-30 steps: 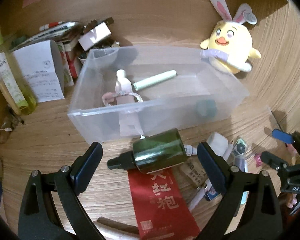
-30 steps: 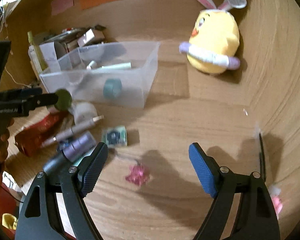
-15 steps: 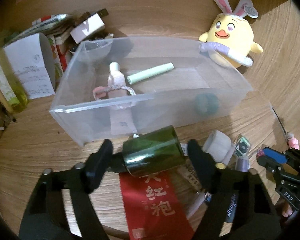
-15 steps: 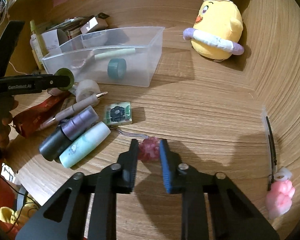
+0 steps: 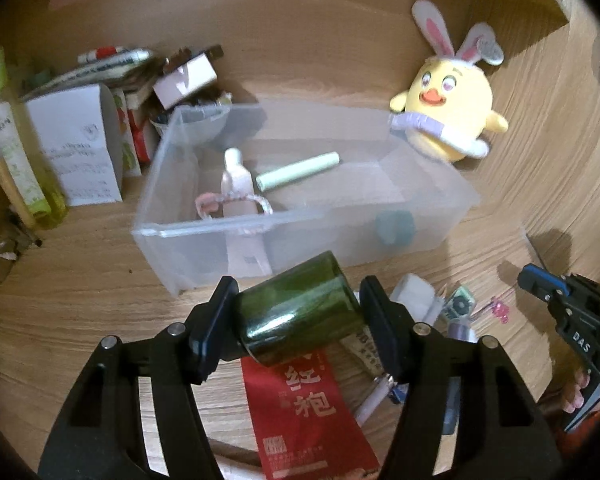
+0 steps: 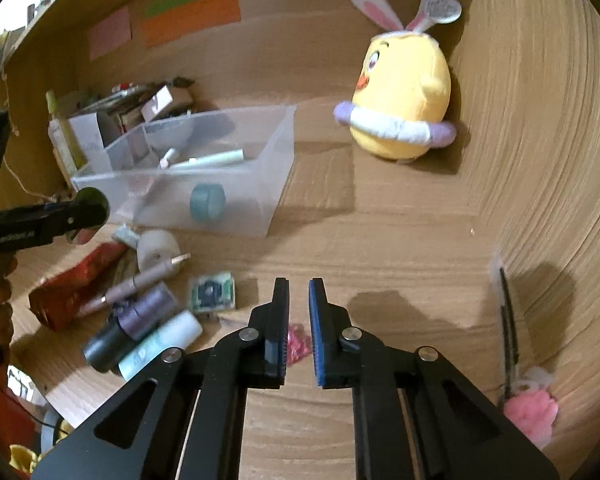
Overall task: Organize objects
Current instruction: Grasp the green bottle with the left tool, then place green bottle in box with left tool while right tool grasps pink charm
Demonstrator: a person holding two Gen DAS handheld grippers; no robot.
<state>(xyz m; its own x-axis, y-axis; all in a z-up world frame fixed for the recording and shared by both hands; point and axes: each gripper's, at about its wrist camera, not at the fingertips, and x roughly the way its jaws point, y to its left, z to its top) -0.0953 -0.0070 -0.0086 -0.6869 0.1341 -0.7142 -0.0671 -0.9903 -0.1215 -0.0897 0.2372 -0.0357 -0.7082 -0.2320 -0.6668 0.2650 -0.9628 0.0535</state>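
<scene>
Left wrist view, nearest first: the left tool [image 5: 296, 316] has just been closing and now pinches a dark green bottle [image 5: 296, 312] crosswise between its pads, held just above a red packet [image 5: 306, 404] on the wooden surface [image 5: 80, 300]. To its right lie a white roll [image 5: 414, 298] and a small patterned square packet [image 5: 458, 304]. From the right wrist view, the right tool [image 6: 299, 304] has its pads pressed close, with a small pink trinket [image 6: 296, 344] caught deep between them. Left of it lie a purple tube [image 6: 148, 308], a pale mint tube [image 6: 160, 344] and a pen [image 6: 140, 280], all loose.

Beyond sits the clear plastic bin [image 5: 228, 226], already holding a white tube [image 5: 238, 184], a pale green stick [image 5: 298, 170] and a teal tape roll [image 5: 394, 228]. A yellow bunny-eared chick plush [image 5: 448, 120] stands behind it.

I'd judge the sorting roughly half done: three or four things are binned, two are in hand, and a handful wait on the surface, plus a pink fluffy charm [image 6: 530, 416] far right.
</scene>
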